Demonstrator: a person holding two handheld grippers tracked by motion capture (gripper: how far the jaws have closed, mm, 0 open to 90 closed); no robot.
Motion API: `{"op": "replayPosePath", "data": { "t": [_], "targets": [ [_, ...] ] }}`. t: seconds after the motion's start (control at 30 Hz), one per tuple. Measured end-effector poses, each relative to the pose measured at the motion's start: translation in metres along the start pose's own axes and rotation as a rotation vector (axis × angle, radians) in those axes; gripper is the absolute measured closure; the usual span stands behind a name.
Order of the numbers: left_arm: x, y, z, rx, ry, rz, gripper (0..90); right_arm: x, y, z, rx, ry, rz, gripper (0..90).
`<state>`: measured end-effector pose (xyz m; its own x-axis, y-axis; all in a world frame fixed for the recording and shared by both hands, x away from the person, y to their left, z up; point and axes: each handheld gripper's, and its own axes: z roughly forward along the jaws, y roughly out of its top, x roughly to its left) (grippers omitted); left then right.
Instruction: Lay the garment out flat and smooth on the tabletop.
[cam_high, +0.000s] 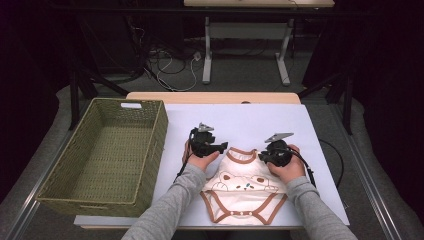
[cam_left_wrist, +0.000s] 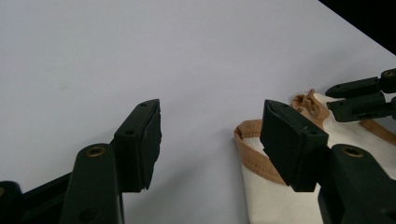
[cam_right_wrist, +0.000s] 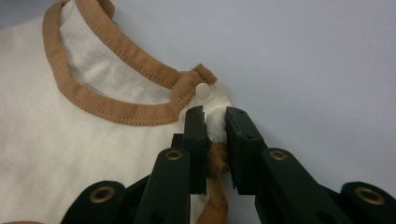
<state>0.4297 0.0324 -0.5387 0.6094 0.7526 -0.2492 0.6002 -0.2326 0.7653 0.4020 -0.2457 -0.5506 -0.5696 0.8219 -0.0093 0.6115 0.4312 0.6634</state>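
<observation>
Forearms: two grey sleeves are seen entering from the near edge of the high view, one on each side of the garment.
Bodysuit (cam_high: 243, 192): a cream baby bodysuit with brown trim and a bear print is laid flat on the near middle of the table, neckline towards the far side.
Right gripper (cam_right_wrist: 215, 120): its jaws are pinched on the bunched cloth and brown trim of the bodysuit's right shoulder, just beside a white snap button (cam_right_wrist: 203, 90).
Left gripper (cam_left_wrist: 211, 140): its jaws are held apart over the bare surface at the left shoulder of the bodysuit; nothing is gripped between them.
Basket (cam_high: 75, 150): a green woven basket is set at the left of the table, well apart from the bodysuit.
Surface: a white sheet (cam_high: 260, 122) is spread over a wooden table (cam_high: 210, 97).
Room: dark curtains are hung at both sides; cables (cam_high: 170, 67) are strewn on the grey floor beyond, beside the white legs of another table (cam_high: 207, 50).
</observation>
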Motion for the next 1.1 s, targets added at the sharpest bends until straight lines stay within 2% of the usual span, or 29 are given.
{"op": "replayPosePath", "data": {
  "t": [0.1,0.17,0.33,0.6,0.77,0.93,1.1],
  "targets": [
    [0.000,0.000,0.000,0.000,0.003,0.008,38.3,0.000,0.000,-0.001,0.002,0.005,0.003,79.9],
    [0.000,0.001,-0.001,-0.008,0.003,0.013,38.3,0.000,0.000,-0.003,-0.001,0.023,0.026,80.0],
    [0.001,0.001,0.001,-0.027,0.009,0.000,38.5,-0.002,-0.006,-0.013,-0.040,0.037,0.066,80.3],
    [-0.001,0.001,0.008,-0.017,-0.006,0.013,43.8,-0.013,-0.014,-0.035,-0.099,0.047,0.116,80.4],
    [-0.002,0.002,0.013,0.009,-0.017,0.045,47.4,-0.020,-0.020,-0.046,-0.124,0.038,0.138,80.4],
    [-0.004,0.002,0.021,0.020,-0.024,0.041,51.5,-0.026,-0.028,-0.053,-0.124,0.041,0.159,80.4],
    [-0.010,-0.001,0.028,0.054,-0.054,0.054,55.2,-0.027,-0.037,-0.056,-0.112,0.032,0.159,80.4]
  ]
}}
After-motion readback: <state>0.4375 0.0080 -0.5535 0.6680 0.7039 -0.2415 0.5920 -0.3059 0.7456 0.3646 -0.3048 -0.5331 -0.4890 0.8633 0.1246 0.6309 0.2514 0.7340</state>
